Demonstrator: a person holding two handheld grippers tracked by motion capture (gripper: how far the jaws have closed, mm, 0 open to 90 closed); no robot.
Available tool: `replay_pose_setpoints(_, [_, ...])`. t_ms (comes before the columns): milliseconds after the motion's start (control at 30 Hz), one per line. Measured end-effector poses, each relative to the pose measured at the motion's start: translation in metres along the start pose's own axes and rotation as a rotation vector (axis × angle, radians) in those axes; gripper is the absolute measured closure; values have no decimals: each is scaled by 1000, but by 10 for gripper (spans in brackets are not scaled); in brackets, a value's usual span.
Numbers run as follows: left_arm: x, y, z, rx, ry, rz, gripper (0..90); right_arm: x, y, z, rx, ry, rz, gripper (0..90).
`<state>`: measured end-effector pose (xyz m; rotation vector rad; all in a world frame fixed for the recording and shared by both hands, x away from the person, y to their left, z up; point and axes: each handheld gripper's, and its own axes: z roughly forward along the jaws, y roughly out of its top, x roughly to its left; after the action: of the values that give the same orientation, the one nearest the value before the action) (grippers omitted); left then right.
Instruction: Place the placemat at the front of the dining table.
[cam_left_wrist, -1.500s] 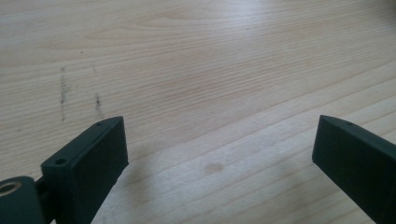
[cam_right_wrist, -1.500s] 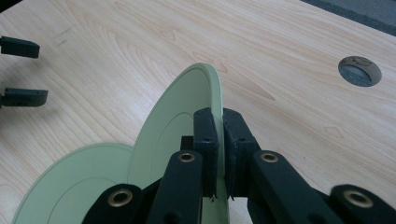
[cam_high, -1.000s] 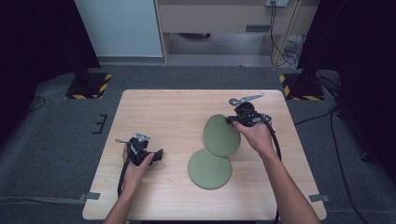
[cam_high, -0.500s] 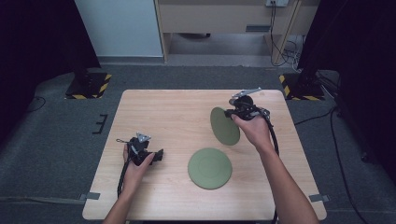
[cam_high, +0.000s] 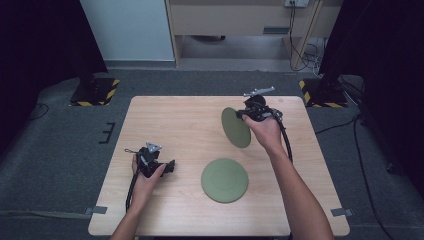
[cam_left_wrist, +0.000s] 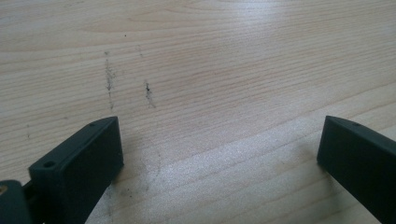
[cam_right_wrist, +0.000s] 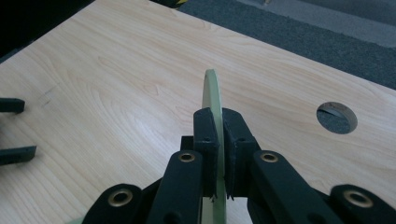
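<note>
Two round green plates are on view. One plate lies flat near the front middle of the wooden table. The other plate hangs on edge above the table's far right, with my right gripper shut on its rim. In the right gripper view the pads pinch the thin plate edge; the right gripper points across the table. My left gripper rests at the left of the table, open, with bare wood between its jaws.
A round cable hole sits in the table top beyond the held plate. The left gripper's jaws show at the left of the right gripper view. Yellow-black striped bases stand on the grey floor past both far corners.
The held plate has come up off the flat plate, moved toward the far side and turned more on edge. The left gripper has stayed put.
</note>
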<state>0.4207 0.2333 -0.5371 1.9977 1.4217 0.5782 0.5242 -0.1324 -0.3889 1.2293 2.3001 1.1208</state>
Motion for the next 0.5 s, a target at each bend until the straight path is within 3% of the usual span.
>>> replay_pose_setpoints(500, [-2,-1,0,-3,12,-15,0,3,22,20,-15,-12,47,859])
